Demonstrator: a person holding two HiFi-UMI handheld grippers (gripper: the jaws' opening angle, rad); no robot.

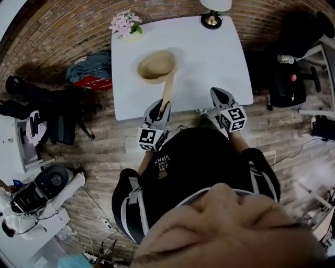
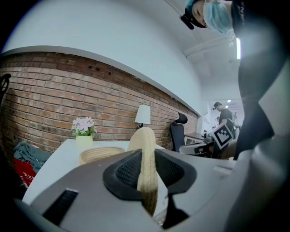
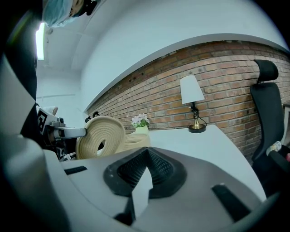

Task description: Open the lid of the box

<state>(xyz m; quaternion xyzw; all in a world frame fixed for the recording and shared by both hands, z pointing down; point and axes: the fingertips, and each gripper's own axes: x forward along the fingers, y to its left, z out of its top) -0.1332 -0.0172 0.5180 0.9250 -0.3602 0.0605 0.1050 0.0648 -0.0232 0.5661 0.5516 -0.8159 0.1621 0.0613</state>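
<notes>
Woven straw is the stuff of both task pieces. In the head view the round woven basket [image 1: 157,66] sits open on the white table [image 1: 209,57], toward the table's left half. Its woven lid [image 1: 168,91] is off the basket and seen edge-on as a narrow strip that runs from the basket's near rim to the left gripper [image 1: 158,111]. The right gripper [image 1: 219,94] is at the table's near edge, well apart from the lid. A pot of pink flowers [image 1: 125,24] stands at the far left corner and a lamp [image 1: 212,15] at the far edge.

In the left gripper view the jaws are clamped on the lid's edge, and the lid rises upright between the ribbed pads. The open basket lies just behind it on the table, in front of a brick wall [image 2: 54,95].

In the right gripper view the jaws are closed together with nothing between them. To the left the lid shows its round coiled face, held on edge off the table by the left gripper. An office chair [image 3: 267,104] stands at the right.
</notes>
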